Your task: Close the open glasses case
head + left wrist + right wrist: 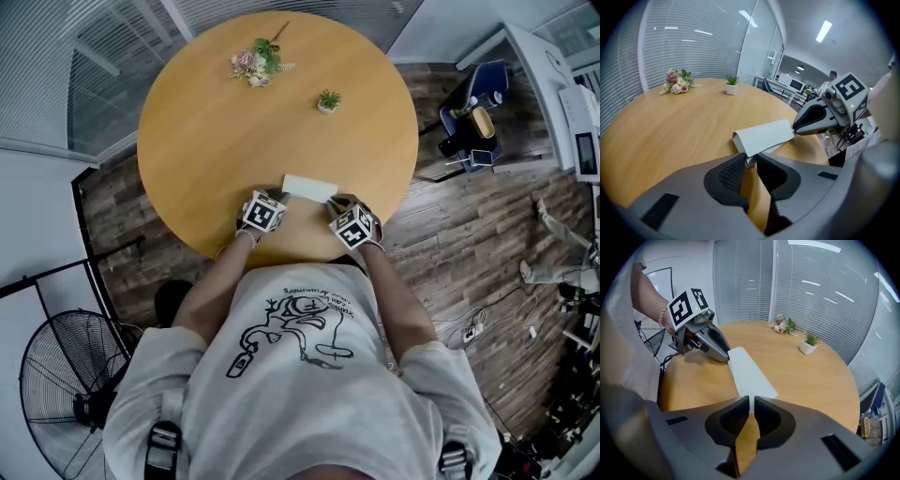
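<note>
1. I see a round wooden tabletop [206, 141] over a plank floor [469, 244]. Slatted blinds [103, 56] hang behind glass walls, and a fan [70, 366] stands at the head view's lower left.
2. Flowers [255, 64] and a small potted plant [328, 101] sit on the far side, well apart from the grippers.
3. The white glasses case [309, 188] lies near the tabletop's near edge. Its long axis runs left to right between the grippers, with the left end slightly farther out.
4. The left gripper [751, 157] has its jaws almost together, pinching the case's left end.
5. The right gripper [751, 399] has its jaws almost together too, pinching the right end.
</note>
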Demonstrator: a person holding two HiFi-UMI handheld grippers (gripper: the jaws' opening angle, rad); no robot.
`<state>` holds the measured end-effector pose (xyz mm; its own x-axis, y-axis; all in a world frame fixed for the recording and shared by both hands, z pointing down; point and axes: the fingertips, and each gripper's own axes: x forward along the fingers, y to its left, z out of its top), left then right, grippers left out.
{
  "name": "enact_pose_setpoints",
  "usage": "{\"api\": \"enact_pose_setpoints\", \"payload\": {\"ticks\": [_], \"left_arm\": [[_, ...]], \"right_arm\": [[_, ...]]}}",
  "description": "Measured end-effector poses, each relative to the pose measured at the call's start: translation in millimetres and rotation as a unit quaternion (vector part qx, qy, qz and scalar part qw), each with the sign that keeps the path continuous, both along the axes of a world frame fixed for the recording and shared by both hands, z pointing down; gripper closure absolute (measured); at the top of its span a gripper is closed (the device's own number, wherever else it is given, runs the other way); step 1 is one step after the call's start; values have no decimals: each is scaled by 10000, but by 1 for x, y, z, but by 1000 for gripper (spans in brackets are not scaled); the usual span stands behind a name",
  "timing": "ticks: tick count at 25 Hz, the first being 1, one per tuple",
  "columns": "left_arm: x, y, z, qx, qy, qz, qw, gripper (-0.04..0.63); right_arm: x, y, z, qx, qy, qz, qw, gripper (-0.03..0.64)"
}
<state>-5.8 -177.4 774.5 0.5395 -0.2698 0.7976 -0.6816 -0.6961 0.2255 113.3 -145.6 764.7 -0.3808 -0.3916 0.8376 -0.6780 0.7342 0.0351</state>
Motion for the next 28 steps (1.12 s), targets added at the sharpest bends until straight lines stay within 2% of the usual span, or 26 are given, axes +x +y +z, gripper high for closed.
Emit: {"api": "enact_pose_setpoints", "payload": {"ticks": [13, 19, 28], "left_arm": [[-4, 4, -3, -83, -73, -80, 9999, 499], [-11, 7, -8, -17, -113, -105, 9999, 499], [-24, 7, -36, 240, 96, -352, 9990, 515]], "right_arm": [[1, -2, -2, -137, -284, 333, 9989, 568], [1, -7, -13, -48, -464, 526, 9975, 566], [-4, -17, -48, 243, -810, 866, 9927, 578]]}}
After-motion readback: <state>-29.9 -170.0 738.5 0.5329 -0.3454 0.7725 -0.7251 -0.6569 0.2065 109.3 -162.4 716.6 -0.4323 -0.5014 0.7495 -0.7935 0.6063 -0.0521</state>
